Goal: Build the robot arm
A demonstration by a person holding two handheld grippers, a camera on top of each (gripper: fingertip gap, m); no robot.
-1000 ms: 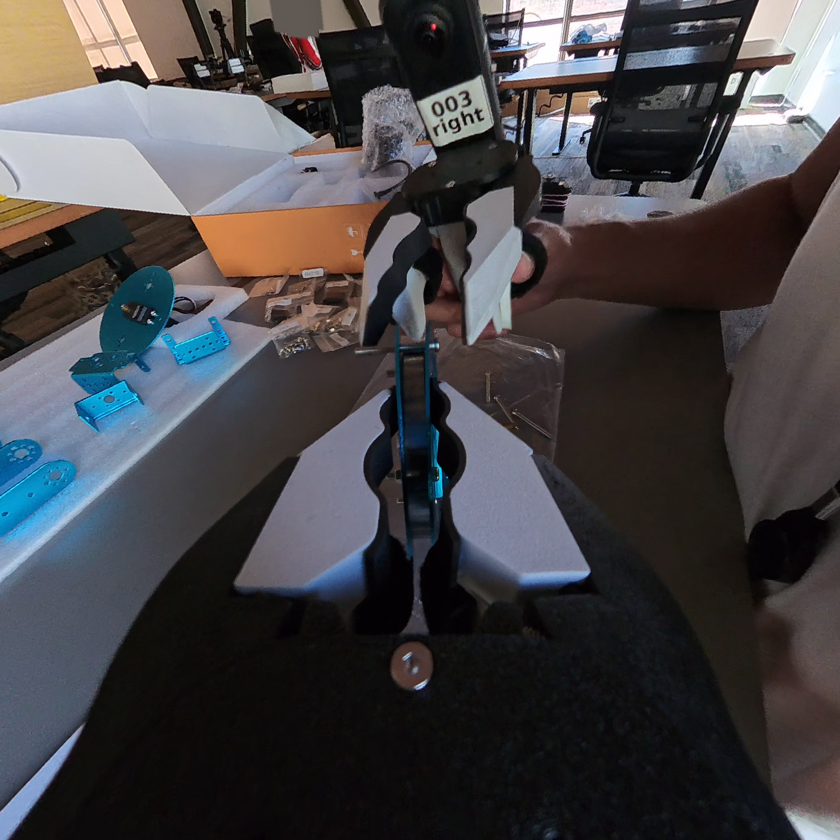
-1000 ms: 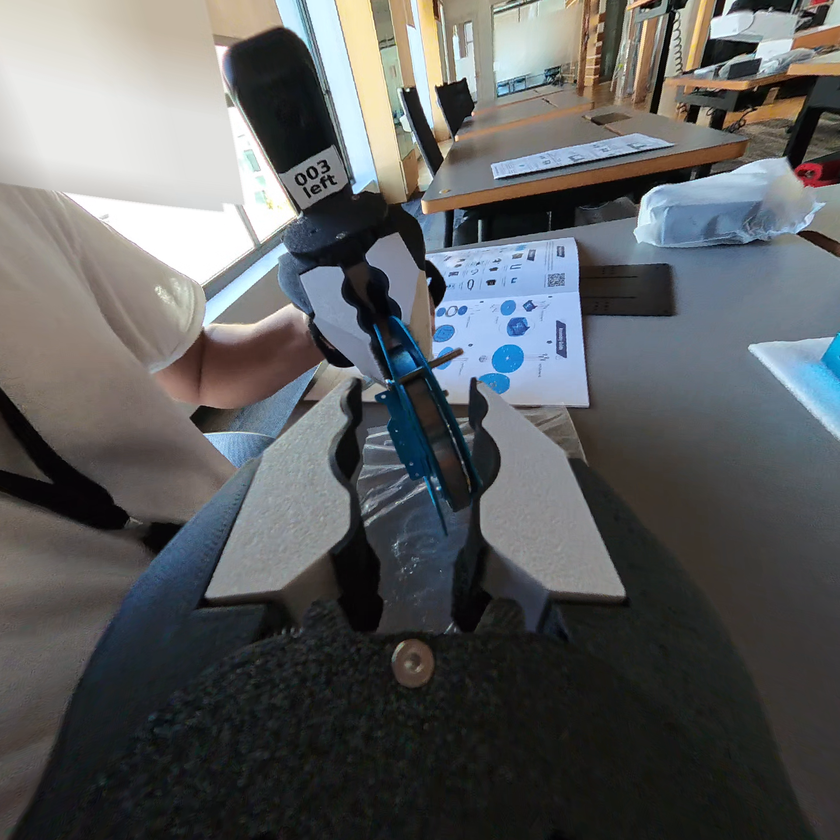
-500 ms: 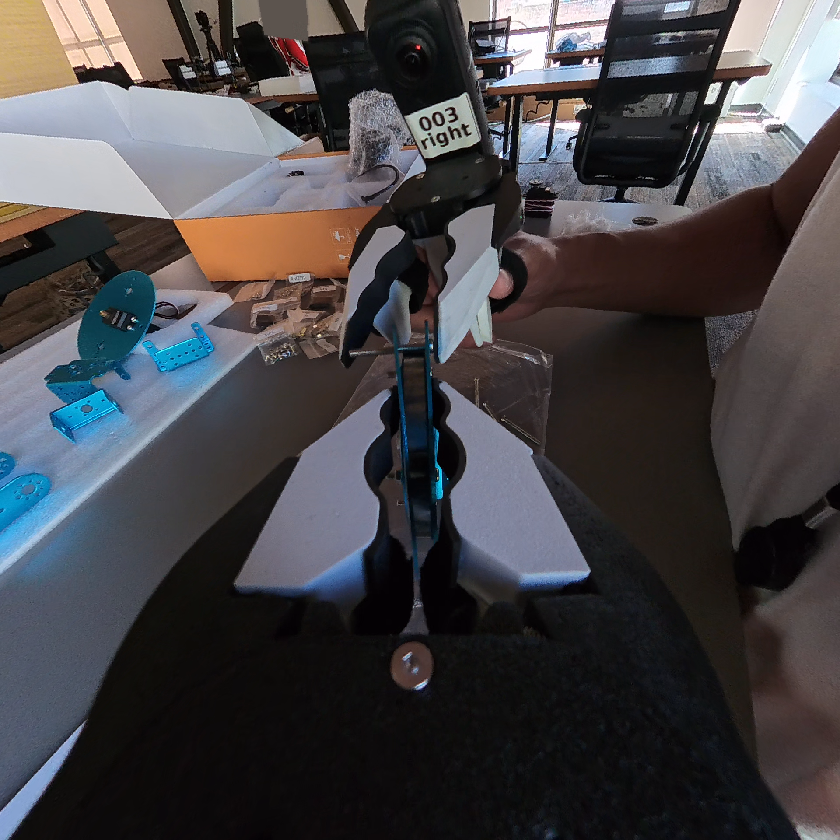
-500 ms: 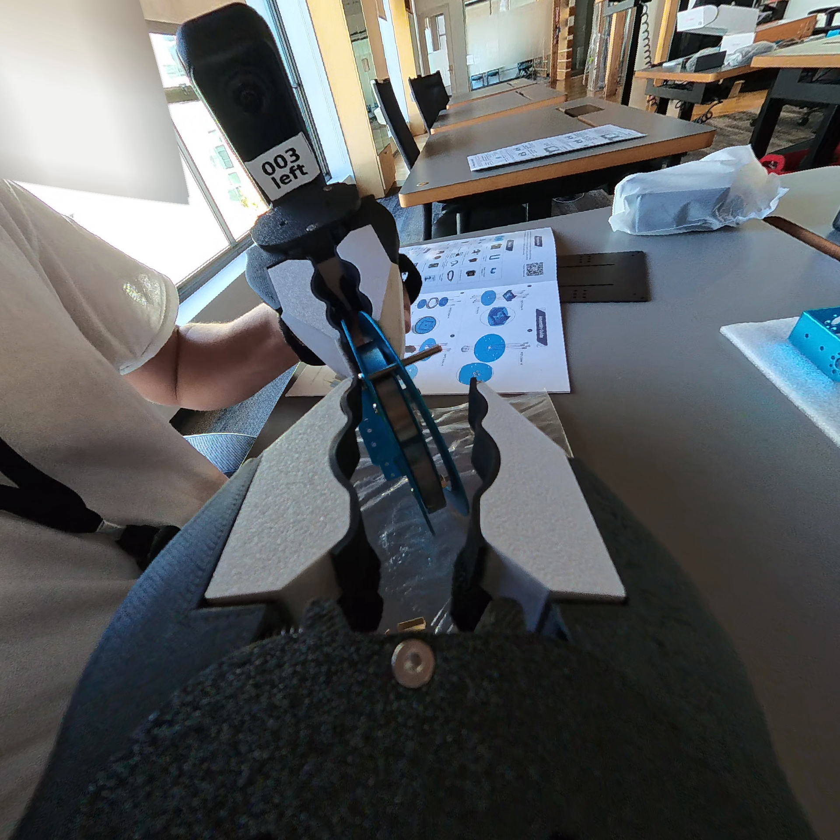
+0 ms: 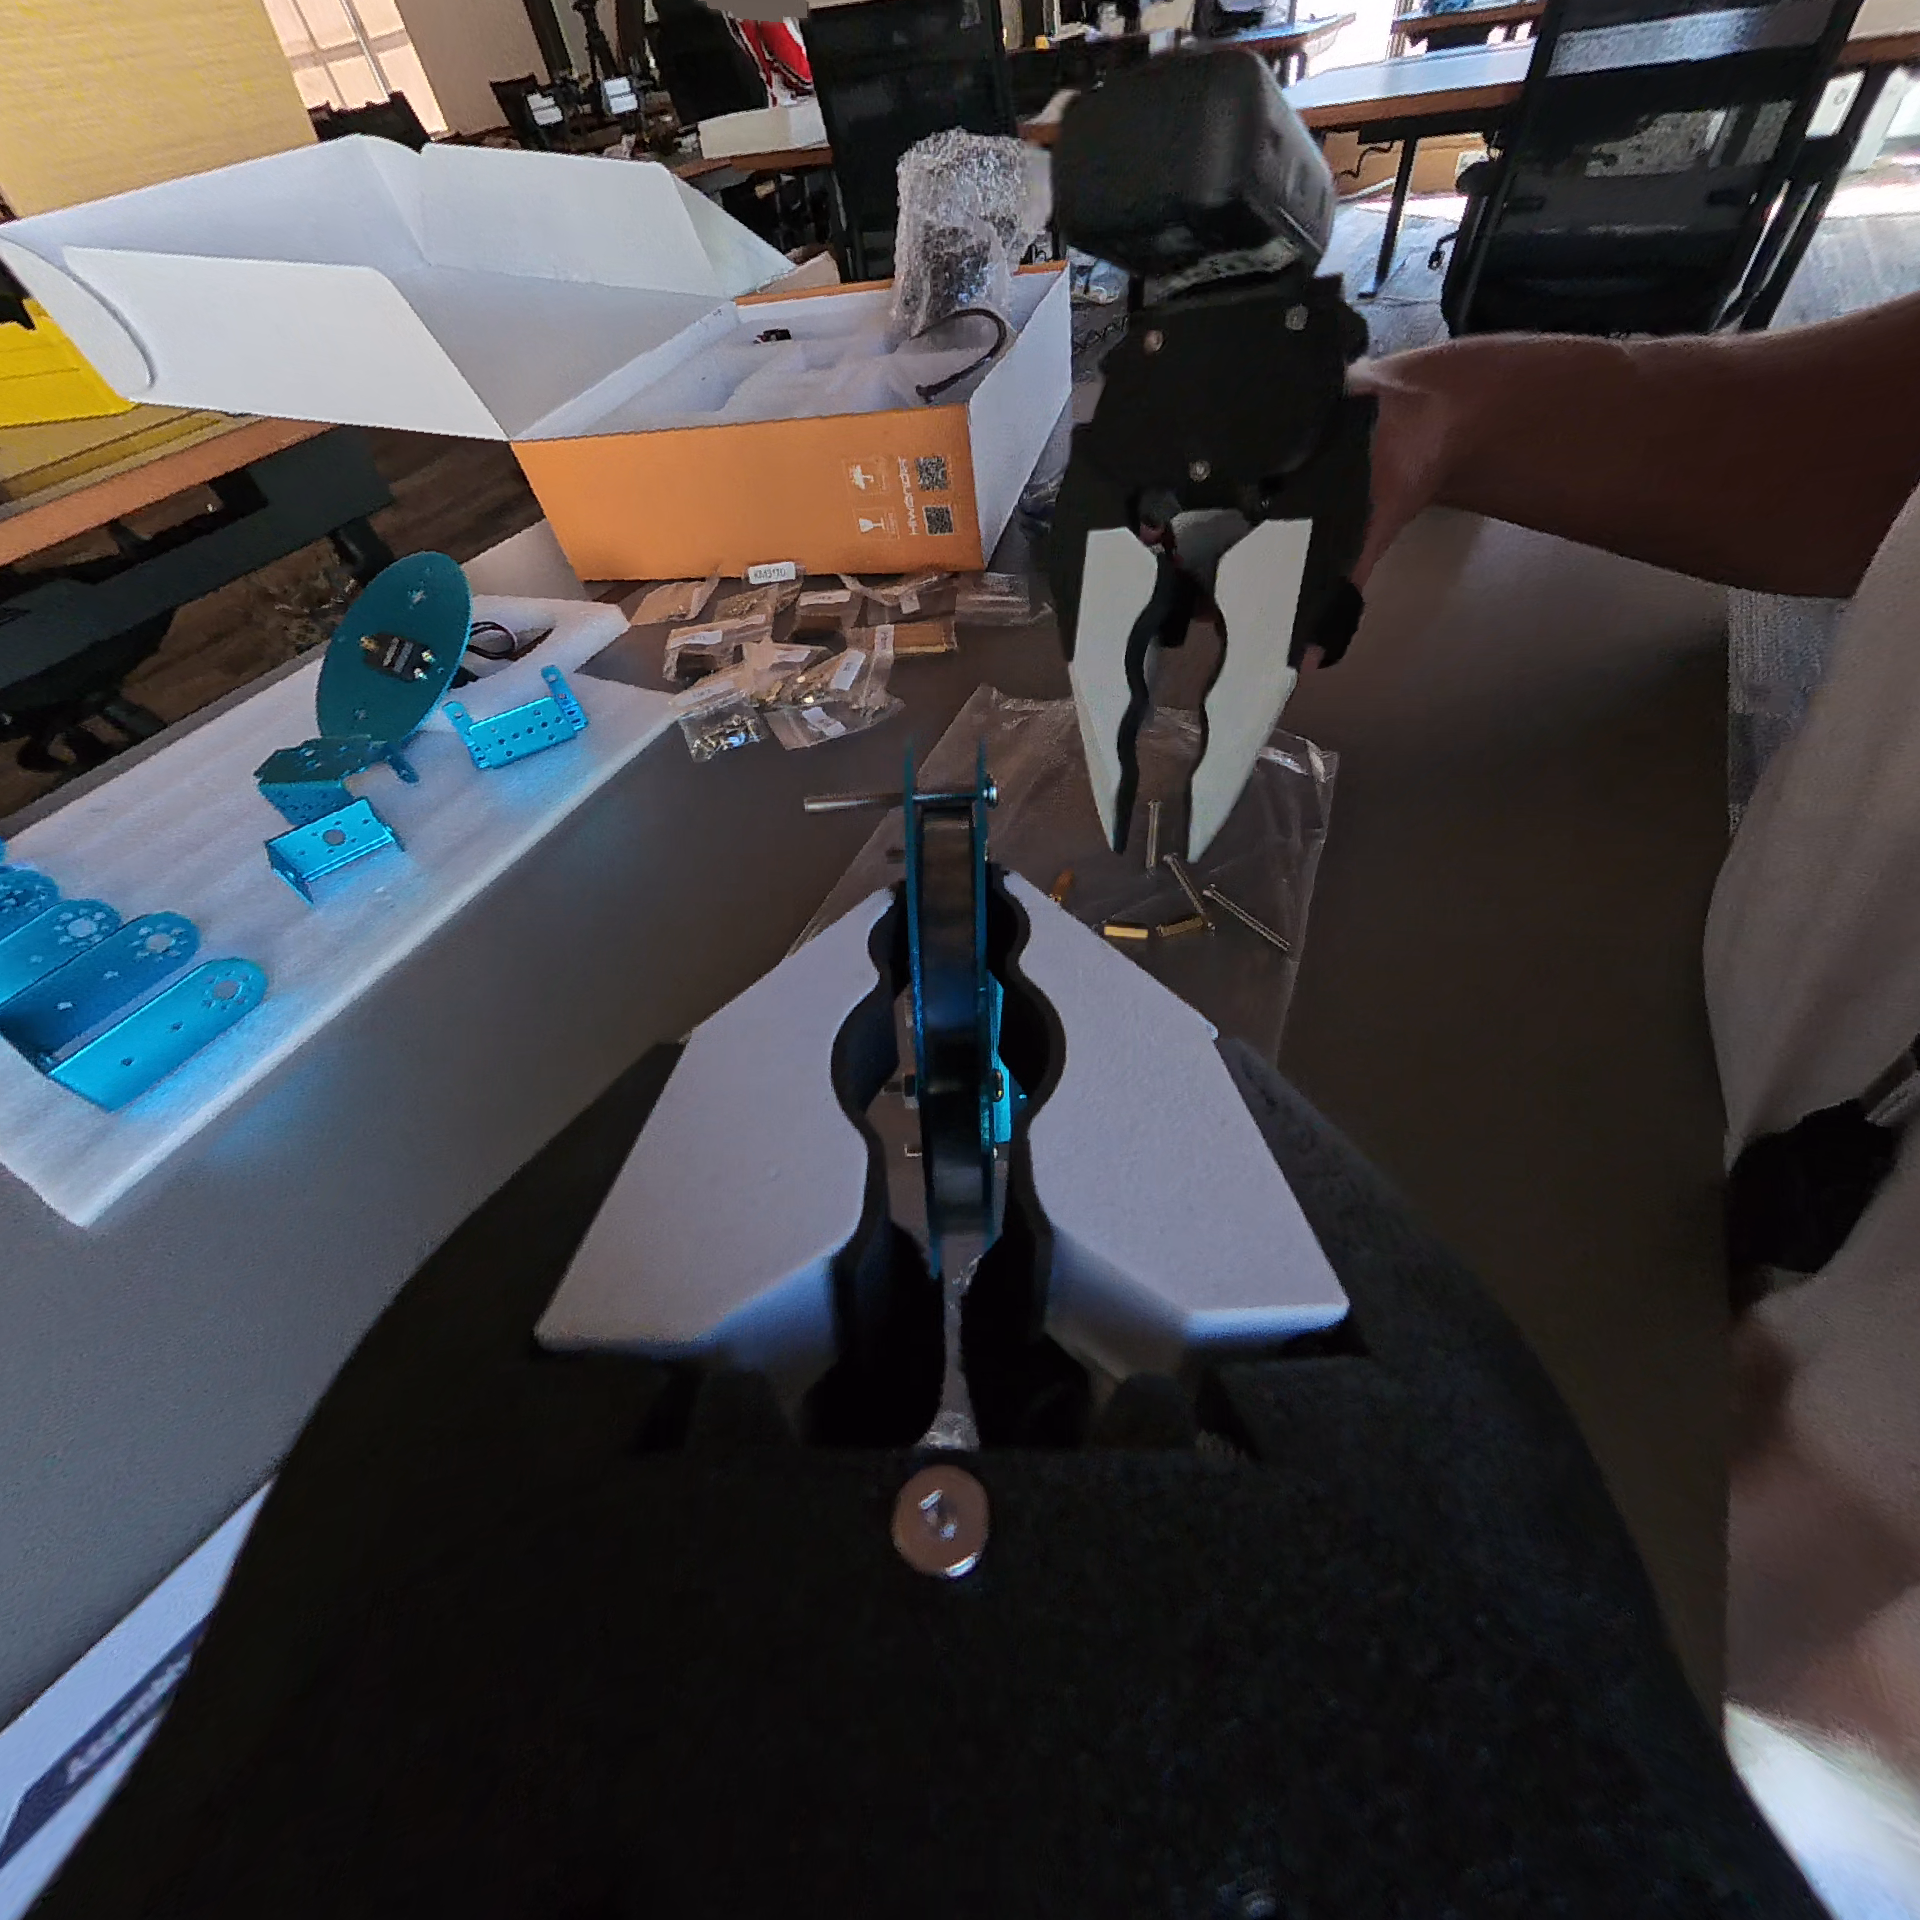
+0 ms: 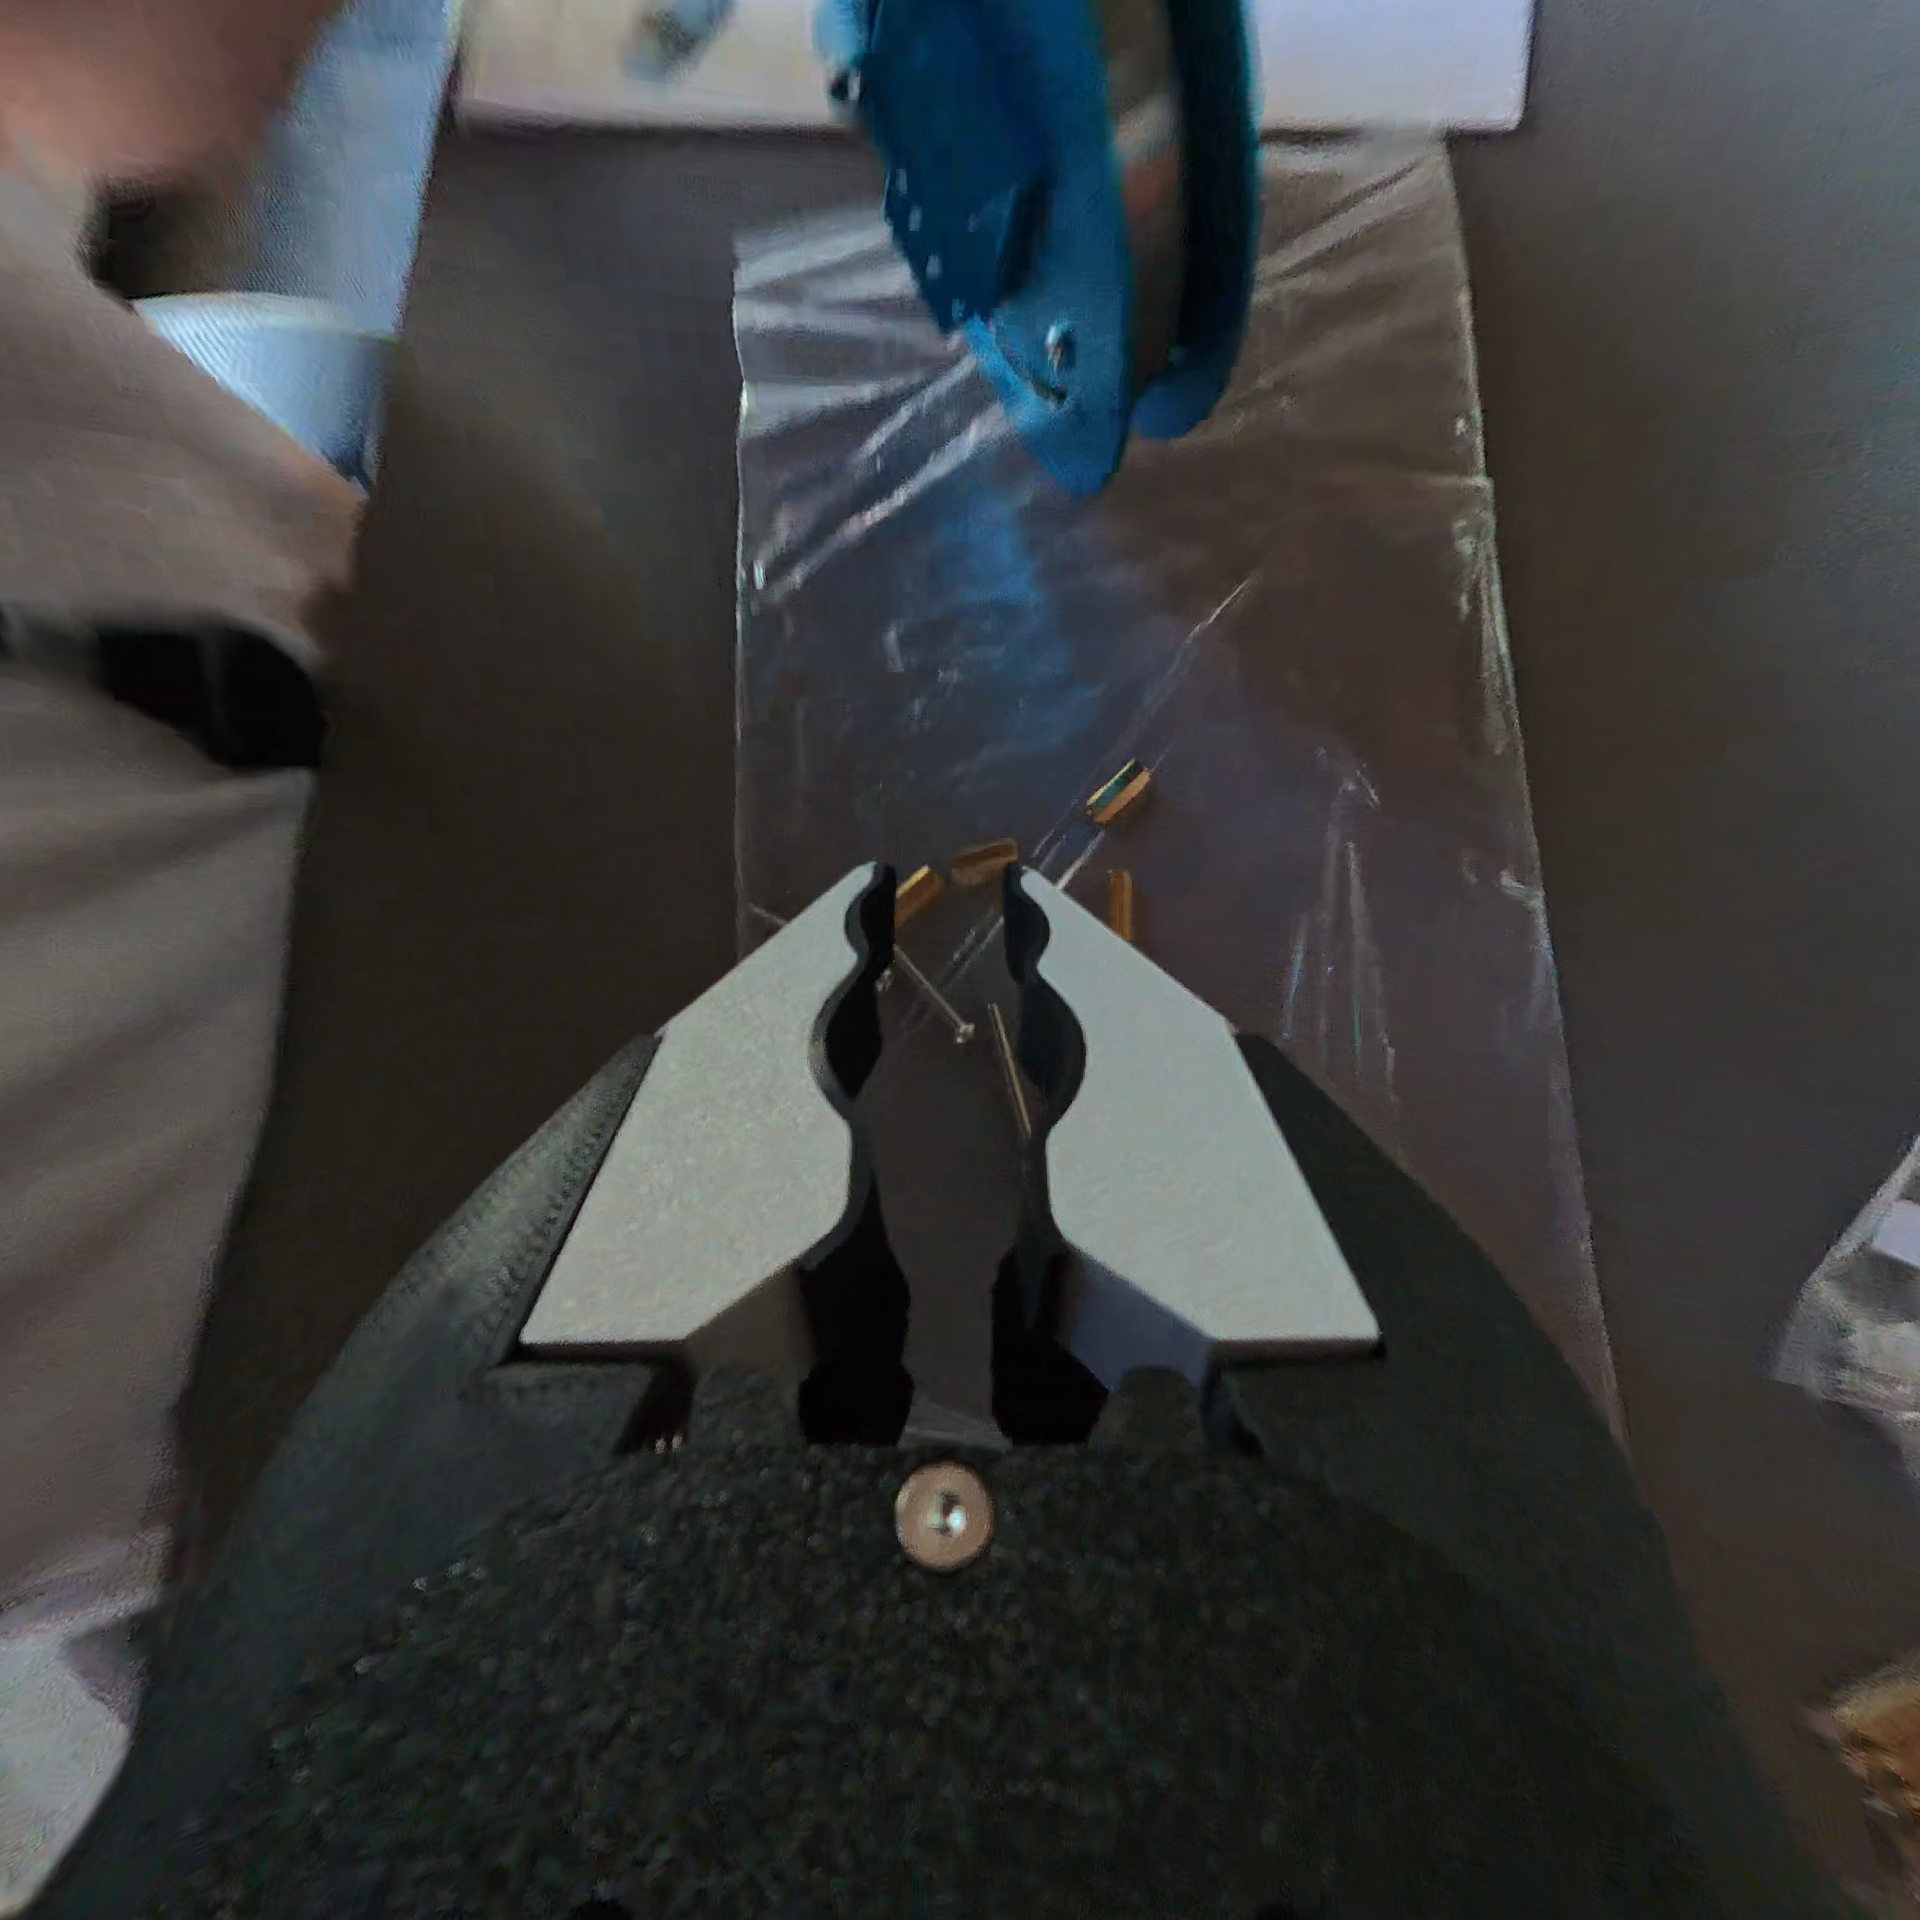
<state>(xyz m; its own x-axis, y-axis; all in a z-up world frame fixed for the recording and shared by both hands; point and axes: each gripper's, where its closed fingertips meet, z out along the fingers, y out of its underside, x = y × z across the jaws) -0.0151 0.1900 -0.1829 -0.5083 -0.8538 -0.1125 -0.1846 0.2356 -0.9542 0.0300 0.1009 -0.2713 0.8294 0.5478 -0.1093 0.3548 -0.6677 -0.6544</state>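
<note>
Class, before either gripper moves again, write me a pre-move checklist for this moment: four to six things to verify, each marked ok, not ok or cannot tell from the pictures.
1. Left gripper clamps the blue disc assembly edge-on between its jaws: ok.
2. Long screw sits through the assembly's top: ok; whether it is seated tight: cannot tell.
3. Right gripper is open and empty: ok.
4. Right gripper points down at the loose screws and brass standoffs on the clear plastic bag: ok.
5. A screw lines up between its fingertips: cannot tell, the view is blurred.
</note>
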